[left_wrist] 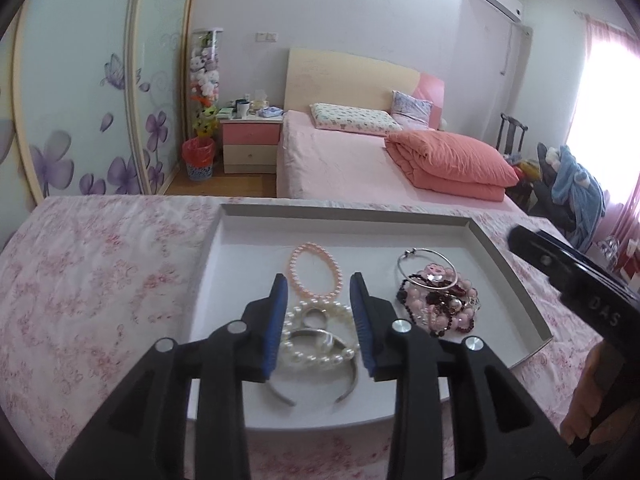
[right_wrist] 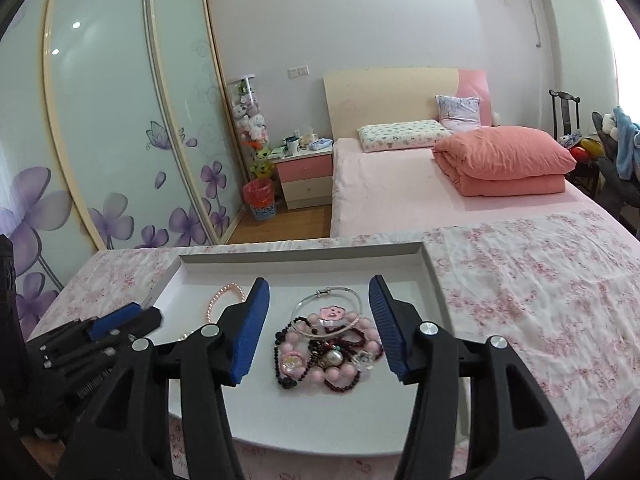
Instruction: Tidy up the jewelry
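Observation:
A shallow white tray (left_wrist: 248,256) (right_wrist: 408,264) lies on a pink floral cloth. In it are a pink bead bracelet (left_wrist: 316,270) (right_wrist: 224,300), a white pearl headband (left_wrist: 316,344) with a silver band, and a tangled heap of pink and dark red bead jewelry (left_wrist: 444,304) (right_wrist: 328,356) with a thin silver bangle (left_wrist: 428,268) (right_wrist: 328,308) on top. My left gripper (left_wrist: 319,286) hovers open over the pearl headband, nothing between its blue pads. My right gripper (right_wrist: 319,288) hovers open above the bead heap, holding nothing. In the right wrist view the left gripper (right_wrist: 120,320) sits at the tray's left edge.
The floral cloth (left_wrist: 100,280) covers the surface around the tray. Beyond it stands a pink bed (left_wrist: 340,164) with a folded coral quilt (left_wrist: 452,164), a bedside cabinet (left_wrist: 250,140), a red bin (left_wrist: 199,158) and sliding wardrobe doors (right_wrist: 120,140). A chair with clothes (left_wrist: 572,184) is at right.

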